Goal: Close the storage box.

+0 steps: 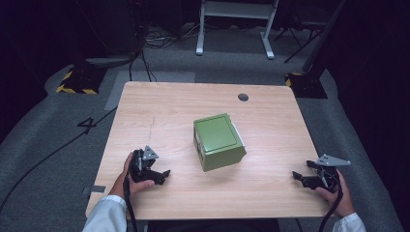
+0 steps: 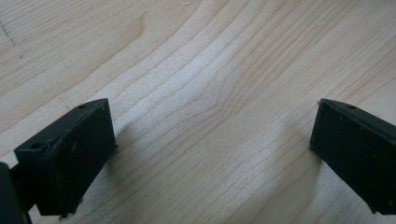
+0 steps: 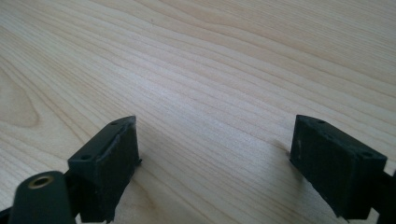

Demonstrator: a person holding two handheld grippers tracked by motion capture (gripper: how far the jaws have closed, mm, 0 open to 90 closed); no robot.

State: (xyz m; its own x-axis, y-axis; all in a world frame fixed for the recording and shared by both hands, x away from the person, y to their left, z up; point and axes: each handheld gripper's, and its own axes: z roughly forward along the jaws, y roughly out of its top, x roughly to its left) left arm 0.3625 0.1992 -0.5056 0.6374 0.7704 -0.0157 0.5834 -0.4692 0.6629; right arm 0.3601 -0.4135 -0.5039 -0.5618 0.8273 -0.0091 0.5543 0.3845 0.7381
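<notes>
stage: pre-grasp or just let go, can't tell | green boxy plastic case (image 1: 219, 141) mid light-wood tabletop (image 1: 169, 104), tilted, untouched | left tool (image 1: 163, 175) near-left, jaws wide, empty | right tool (image 1: 298, 176) near-right, jaws wide, empty | both well apart from case | left: any handling

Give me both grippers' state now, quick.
Left gripper: open, nothing between the jaws.
Right gripper: open, nothing between the jaws.
</notes>
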